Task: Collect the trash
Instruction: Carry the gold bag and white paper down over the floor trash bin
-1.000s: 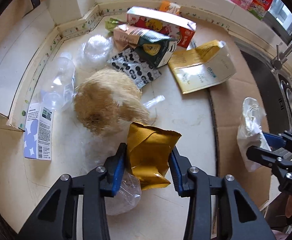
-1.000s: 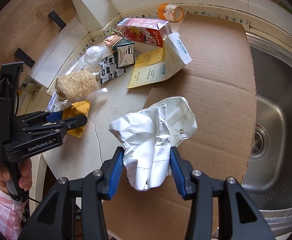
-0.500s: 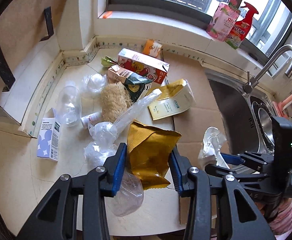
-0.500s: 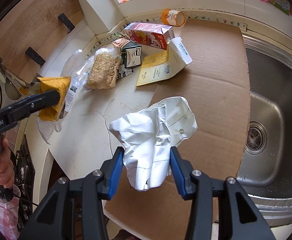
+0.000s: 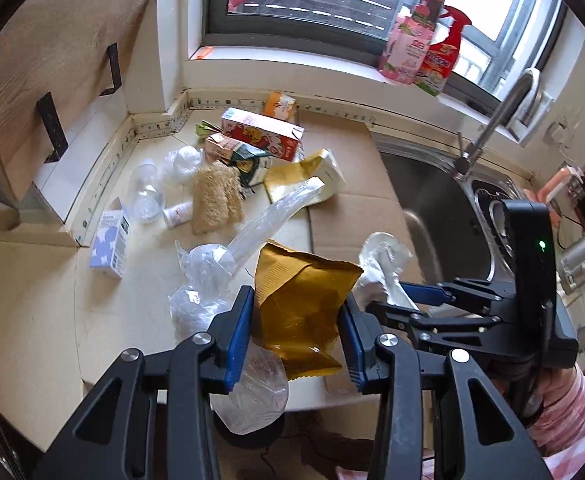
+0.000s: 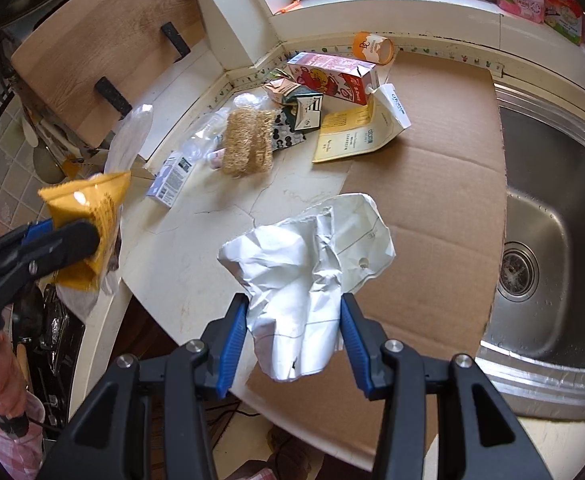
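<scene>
Left gripper (image 5: 296,336) clamps our yellow snack bag (image 5: 300,304), lifted over the near counter edge, with a clear plastic bag (image 5: 212,280) hanging along, perhaps caught in the same pinch. Right gripper (image 6: 294,334) squeezes our crumpled white paper (image 6: 308,256) above the cardboard sheet (image 6: 444,184). Farther left, cartons (image 6: 332,76), a straw-coloured scrubber (image 6: 248,142) and a small blue box (image 6: 172,178) lie on the counter (image 6: 228,216); the sink (image 6: 552,216) sits right.
</scene>
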Demonstrator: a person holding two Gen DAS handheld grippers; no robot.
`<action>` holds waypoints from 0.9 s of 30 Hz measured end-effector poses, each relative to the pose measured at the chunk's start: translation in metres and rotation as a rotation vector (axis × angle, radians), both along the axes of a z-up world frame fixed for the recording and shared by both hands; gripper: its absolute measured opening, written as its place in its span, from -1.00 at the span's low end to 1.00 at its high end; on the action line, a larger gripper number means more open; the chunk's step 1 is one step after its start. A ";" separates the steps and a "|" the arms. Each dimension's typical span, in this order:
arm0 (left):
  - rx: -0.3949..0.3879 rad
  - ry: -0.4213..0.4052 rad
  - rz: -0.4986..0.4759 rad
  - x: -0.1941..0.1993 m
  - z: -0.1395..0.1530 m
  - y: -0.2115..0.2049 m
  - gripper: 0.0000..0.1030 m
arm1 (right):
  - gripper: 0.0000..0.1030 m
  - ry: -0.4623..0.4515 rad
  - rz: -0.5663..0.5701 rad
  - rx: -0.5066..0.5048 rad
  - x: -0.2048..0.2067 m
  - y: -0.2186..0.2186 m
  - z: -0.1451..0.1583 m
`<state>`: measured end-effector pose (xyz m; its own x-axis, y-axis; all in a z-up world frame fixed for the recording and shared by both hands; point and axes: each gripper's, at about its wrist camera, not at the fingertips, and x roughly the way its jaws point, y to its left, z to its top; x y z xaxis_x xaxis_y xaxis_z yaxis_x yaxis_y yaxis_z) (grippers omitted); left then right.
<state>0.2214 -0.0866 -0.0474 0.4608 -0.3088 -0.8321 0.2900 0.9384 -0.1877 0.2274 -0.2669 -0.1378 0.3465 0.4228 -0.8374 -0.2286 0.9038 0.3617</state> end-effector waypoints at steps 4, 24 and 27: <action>-0.016 -0.005 -0.032 -0.035 0.007 0.003 -0.24 | -0.10 -0.013 -0.013 -0.008 -0.031 0.006 0.012; -0.170 -0.029 -0.124 -0.196 -0.033 0.070 -0.24 | -0.10 0.069 0.118 -0.006 -0.172 0.082 -0.033; -0.182 -0.002 -0.098 -0.205 -0.070 0.076 -0.24 | -0.10 0.100 0.149 -0.024 -0.176 0.092 -0.061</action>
<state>0.0163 -0.0104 -0.1172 0.4230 -0.4970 -0.7576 0.3788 0.8566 -0.3505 0.0512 -0.1752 -0.1988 0.1962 0.4426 -0.8750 -0.3243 0.8714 0.3681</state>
